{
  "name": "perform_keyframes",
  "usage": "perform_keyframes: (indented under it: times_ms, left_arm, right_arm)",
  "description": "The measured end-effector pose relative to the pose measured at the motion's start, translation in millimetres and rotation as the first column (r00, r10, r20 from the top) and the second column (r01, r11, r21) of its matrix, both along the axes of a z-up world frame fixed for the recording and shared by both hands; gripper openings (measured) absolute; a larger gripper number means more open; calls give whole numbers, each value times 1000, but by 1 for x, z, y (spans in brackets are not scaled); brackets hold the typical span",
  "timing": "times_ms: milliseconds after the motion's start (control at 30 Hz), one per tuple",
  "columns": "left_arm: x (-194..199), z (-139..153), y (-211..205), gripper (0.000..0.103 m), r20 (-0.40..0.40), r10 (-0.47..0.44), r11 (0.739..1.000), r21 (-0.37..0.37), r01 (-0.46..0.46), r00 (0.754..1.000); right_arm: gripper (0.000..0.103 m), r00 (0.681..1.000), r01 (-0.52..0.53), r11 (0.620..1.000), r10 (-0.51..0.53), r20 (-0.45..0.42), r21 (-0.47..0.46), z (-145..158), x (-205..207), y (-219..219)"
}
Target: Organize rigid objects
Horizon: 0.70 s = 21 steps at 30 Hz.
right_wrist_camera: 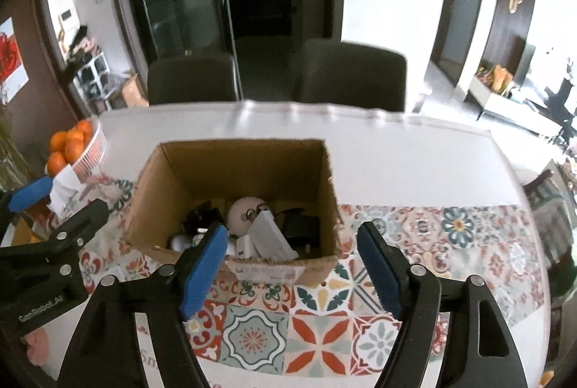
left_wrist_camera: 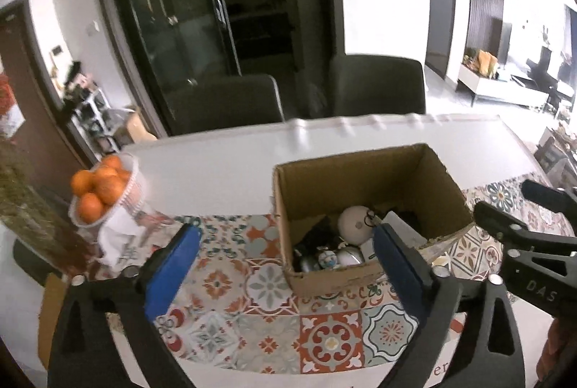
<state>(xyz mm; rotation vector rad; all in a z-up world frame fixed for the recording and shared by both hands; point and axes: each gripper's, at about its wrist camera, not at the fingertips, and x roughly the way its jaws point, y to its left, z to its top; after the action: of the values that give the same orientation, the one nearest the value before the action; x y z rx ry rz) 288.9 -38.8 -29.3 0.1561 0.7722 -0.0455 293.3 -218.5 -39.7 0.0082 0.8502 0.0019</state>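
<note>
Left wrist view, L to R: a white bowl of oranges (left_wrist_camera: 104, 193) sits at mid-left on the white tabletop (left_wrist_camera: 223, 157), w/ crumpled white paper (left_wrist_camera: 119, 236) just below it. The left claw (left_wrist_camera: 285, 269) fills the bottom of the frame, blue pads (left_wrist_camera: 171, 272) spread wide, nothing between them but the patterned tile mat (left_wrist_camera: 267, 326) and the box's near corner. The cardboard box (left_wrist_camera: 360, 178) stands right of centre on the mat, open top. Inside: a white round object (left_wrist_camera: 355, 223), dark items, small silvery round pieces near the front wall; too blurred to name. At far right edge the right claw (left_wrist_camera: 505, 207) shows from the side, black fingers apart.

Right wrist view, L to R: oranges at mid-left; the left claw's blue pad and black arm at lower left. The box sits centre frame, holding the white round object, a white flat piece (right_wrist_camera: 268, 236), a black adapter-like block (right_wrist_camera: 301, 229). The right claw (right_wrist_camera: 292, 261) is at bottom centre, jaws partly open, empty, framing the box's near wall. Two dark chairs (right_wrist_camera: 349, 74) stand behind the tabletop.
</note>
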Motion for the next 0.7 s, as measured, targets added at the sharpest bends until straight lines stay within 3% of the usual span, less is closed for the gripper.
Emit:
perform_keyframes:
  times_ms: [333,700]
  left_arm:
    - [-64,38,4,103,121,7,1000,-7,-6,993]
    - [-123,60,9,103,230,17,1000,7,-19,973]
  right_arm:
    - [91,986,50,998,-45,160,-31,46,-70,3]
    - [92,968,61,997,-49,245,-39,69,-132,11]
